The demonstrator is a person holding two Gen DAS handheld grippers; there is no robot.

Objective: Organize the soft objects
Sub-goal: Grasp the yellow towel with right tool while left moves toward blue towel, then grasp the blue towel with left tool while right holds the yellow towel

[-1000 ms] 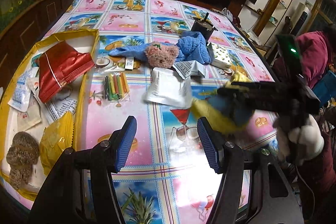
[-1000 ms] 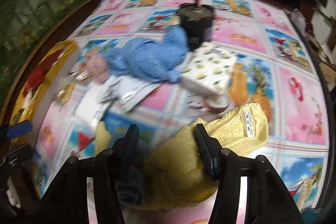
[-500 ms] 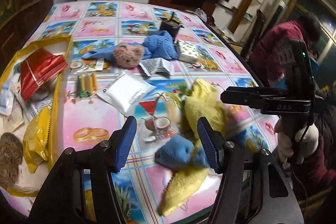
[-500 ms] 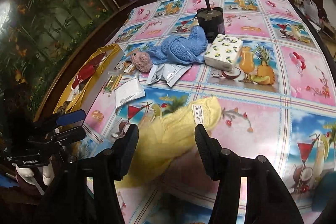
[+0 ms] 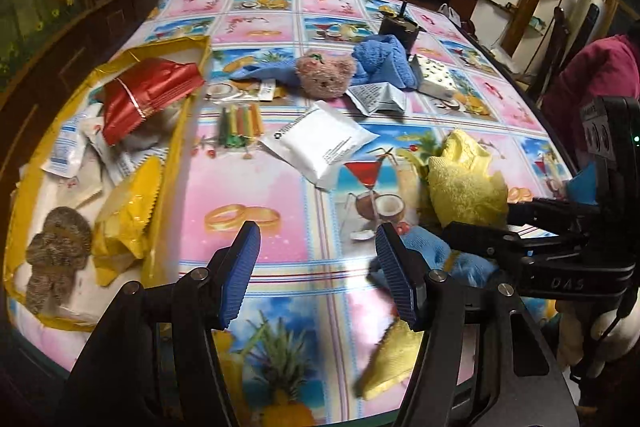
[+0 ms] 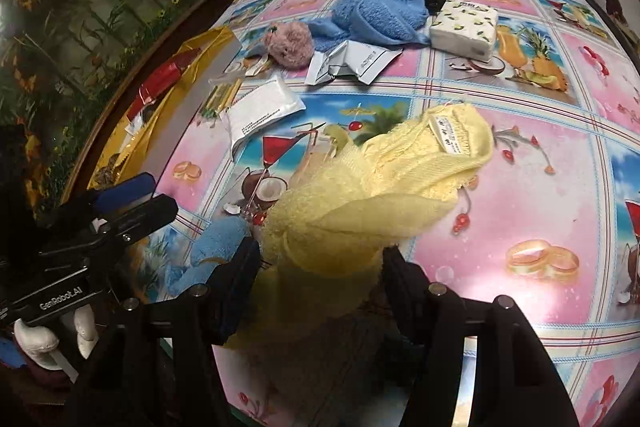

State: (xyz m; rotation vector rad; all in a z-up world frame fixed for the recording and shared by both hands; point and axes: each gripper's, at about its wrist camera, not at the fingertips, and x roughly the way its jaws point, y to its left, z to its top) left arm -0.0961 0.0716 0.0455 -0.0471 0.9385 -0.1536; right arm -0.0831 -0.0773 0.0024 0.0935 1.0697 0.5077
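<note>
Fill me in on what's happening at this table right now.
A person holding a gripper in each hand is sorting soft things on a table with a bright printed cover. The right gripper has a yellow towel bunched between its jaws, which are opening, so it looks to be letting go near the table's front edge. A small blue cloth lies beside it. The left gripper hovers open with nothing in it. A pink teddy bear and a blue towel wait farther back among packets.
</note>
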